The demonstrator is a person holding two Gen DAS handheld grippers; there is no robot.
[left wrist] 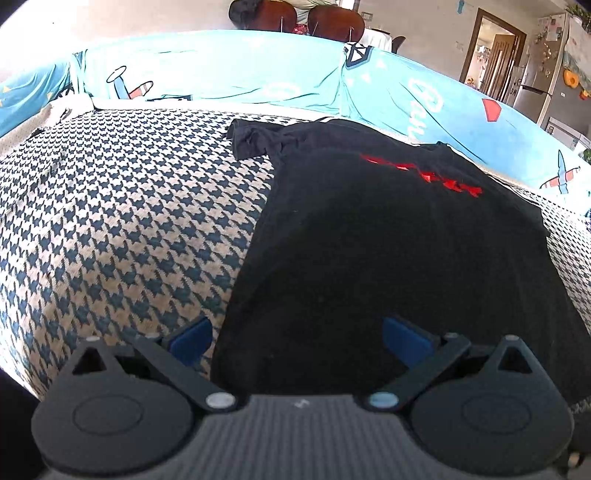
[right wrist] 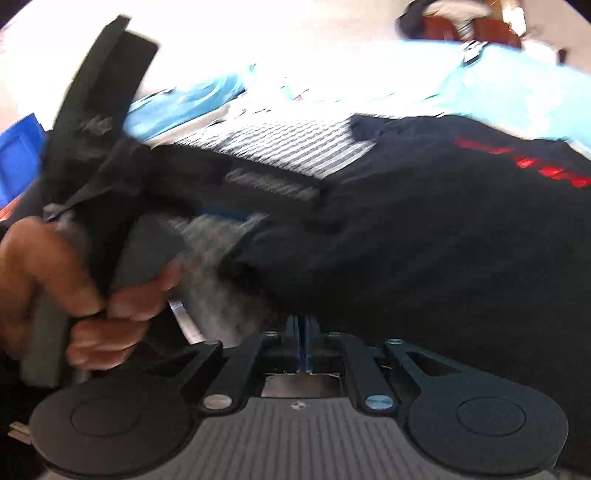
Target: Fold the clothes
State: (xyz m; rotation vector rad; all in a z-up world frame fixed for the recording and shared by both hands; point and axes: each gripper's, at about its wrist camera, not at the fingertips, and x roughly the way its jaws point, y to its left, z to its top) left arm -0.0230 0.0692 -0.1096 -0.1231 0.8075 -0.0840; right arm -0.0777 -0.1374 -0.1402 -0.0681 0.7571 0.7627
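A black T-shirt [left wrist: 388, 240] with red print lies spread on the houndstooth cover [left wrist: 129, 221]; one sleeve is bunched at the far end. My left gripper [left wrist: 297, 339] is open just above the shirt's near left corner. Its left blue pad [left wrist: 190, 339] hangs over the cover and its right one over the cloth. In the blurred right wrist view, my right gripper [right wrist: 303, 328] is shut, its blue pads pressed together on the near edge of the T-shirt [right wrist: 443, 240], which rises toward them. A hand [right wrist: 74, 295] holds the left gripper [right wrist: 258, 203] there.
A teal cartoon-print backrest [left wrist: 240, 74] runs behind the houndstooth cover. A blue box [right wrist: 18, 158] sits at the far left. Brown chairs [left wrist: 332, 22], a doorway [left wrist: 495, 51] and a fridge [left wrist: 535, 92] stand beyond the backrest.
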